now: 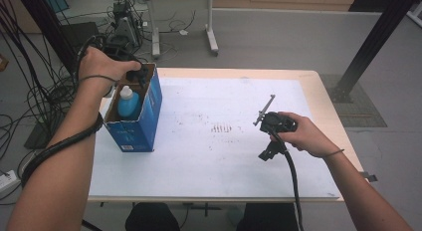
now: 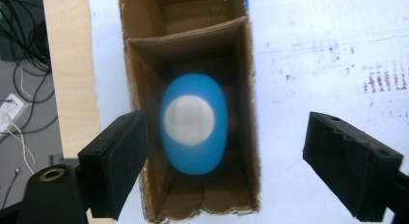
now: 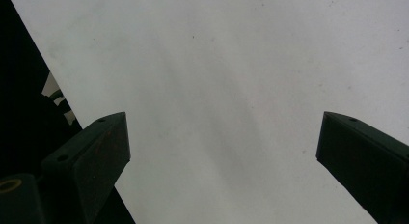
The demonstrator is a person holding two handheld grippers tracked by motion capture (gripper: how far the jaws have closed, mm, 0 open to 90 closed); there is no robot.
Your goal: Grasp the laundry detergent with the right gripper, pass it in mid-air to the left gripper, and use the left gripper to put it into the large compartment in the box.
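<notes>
An open-topped blue cardboard box stands at the table's left side. Upright inside it is a blue bottle with a white cap. My left gripper hovers over the far end of the box. In the left gripper view it is open, looking straight down on the bottle between the brown box walls, its jaws spread wider than the box. My right gripper is held above the white sheet at the right. Its jaws are open on nothing above the sheet.
The white sheet covers most of the wooden table and has faint marks at its middle. Cables lie on the floor to the left. Another table's legs stand behind, and a black post rises at the back right.
</notes>
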